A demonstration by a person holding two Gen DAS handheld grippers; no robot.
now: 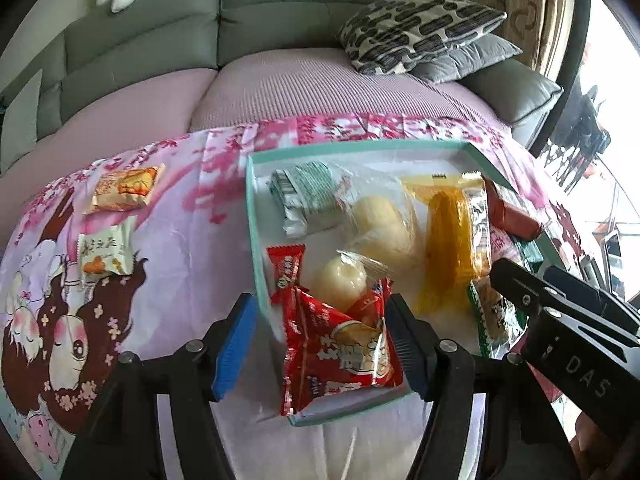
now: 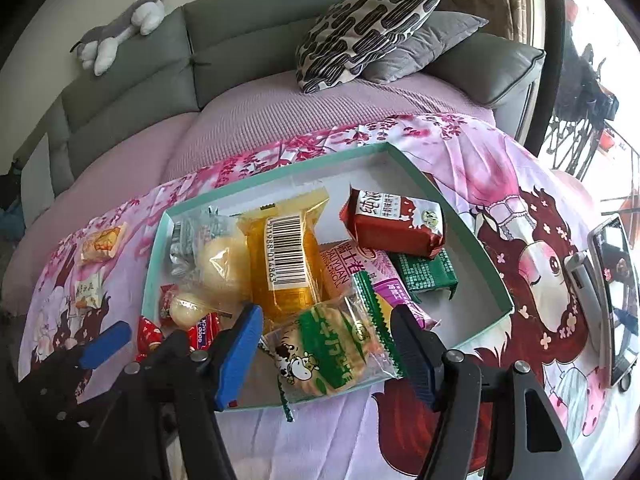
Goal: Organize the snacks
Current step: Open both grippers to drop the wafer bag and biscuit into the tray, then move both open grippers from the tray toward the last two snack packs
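Note:
A shallow teal box (image 1: 251, 216) (image 2: 476, 236) on the cartoon cloth holds several snack packets. My left gripper (image 1: 320, 346) is open over the box's near left corner, its fingers either side of a red cracker packet (image 1: 340, 354) without touching it. My right gripper (image 2: 326, 354) is open over the box's near edge, its fingers either side of a green-and-clear biscuit packet (image 2: 334, 354). Two packets lie outside the box on the left: an orange one (image 1: 126, 189) (image 2: 102, 243) and a white one (image 1: 105, 254) (image 2: 89, 291).
The box also holds a yellow cake packet (image 2: 286, 260), a dark red packet (image 2: 394, 222), a green packet (image 2: 426, 274) and pale round buns (image 1: 378, 216). A phone on a stand (image 2: 614, 300) is at the right. The sofa with cushions (image 2: 360, 32) lies behind.

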